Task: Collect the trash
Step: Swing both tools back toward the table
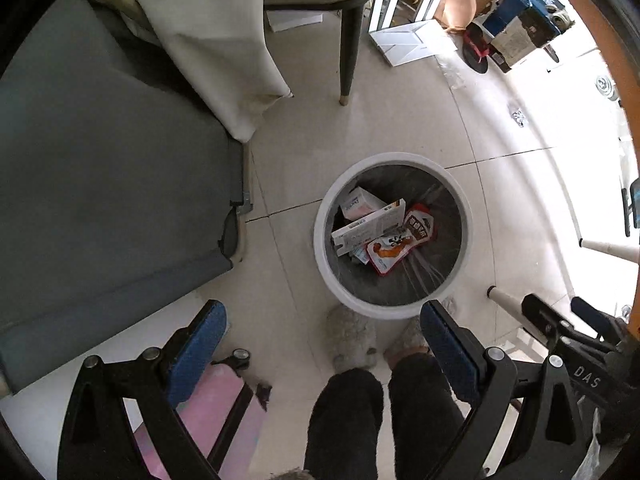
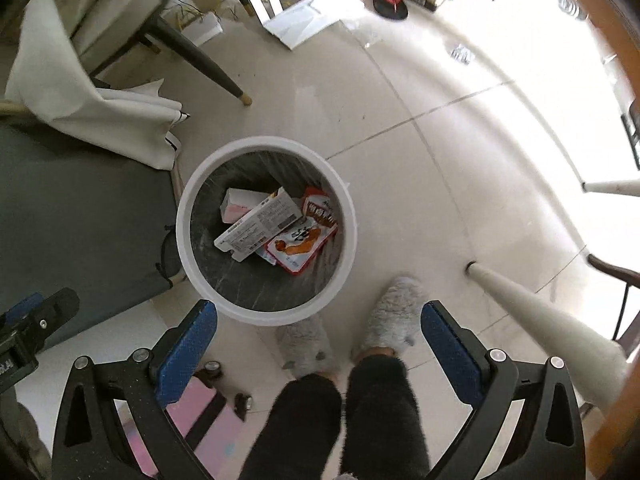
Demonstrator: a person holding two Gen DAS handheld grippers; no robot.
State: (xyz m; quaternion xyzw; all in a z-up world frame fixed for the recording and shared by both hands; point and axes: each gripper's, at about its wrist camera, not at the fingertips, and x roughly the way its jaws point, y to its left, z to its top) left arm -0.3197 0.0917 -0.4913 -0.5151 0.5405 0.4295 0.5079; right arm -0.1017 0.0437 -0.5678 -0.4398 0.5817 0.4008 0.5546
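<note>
Pale floor tiles (image 2: pixel 420 208) spread beneath me, and I hang above them pointing straight down with both tools. Nearest in view are my own legs in dark fuzzy trousers (image 2: pixel 360 412) and grey fluffy slippers (image 2: pixel 394 314) planted on the tile. My left gripper (image 1: pixel 322 322) stands with its blue-padded jaws spread wide and nothing between them; my right gripper (image 2: pixel 318 322) is likewise wide open and empty. Just past the fingertips sits the white round trash bin (image 2: pixel 186 236), lined with a dark bag; in the left wrist view its rim lies just beyond the right-hand pad, in the right wrist view just beyond the left-hand pad, so the bin stands ahead of the jaws, not between them. Inside it the trash lies in a heap: a long white carton (image 2: pixel 260 226) on top, a pink-and-white box (image 2: pixel 240 206) under its far end, and red-and-orange snack wrappers (image 2: pixel 308 232) on the other side. Beside the bin runs a grey mat (image 1: pixel 100 184) with a cream cloth (image 1: pixel 216 48) draped over it. Farther off stands a dark chair leg (image 1: pixel 350 48), and beyond that white cardboard pieces (image 1: pixel 412 40) lie scattered.
</note>
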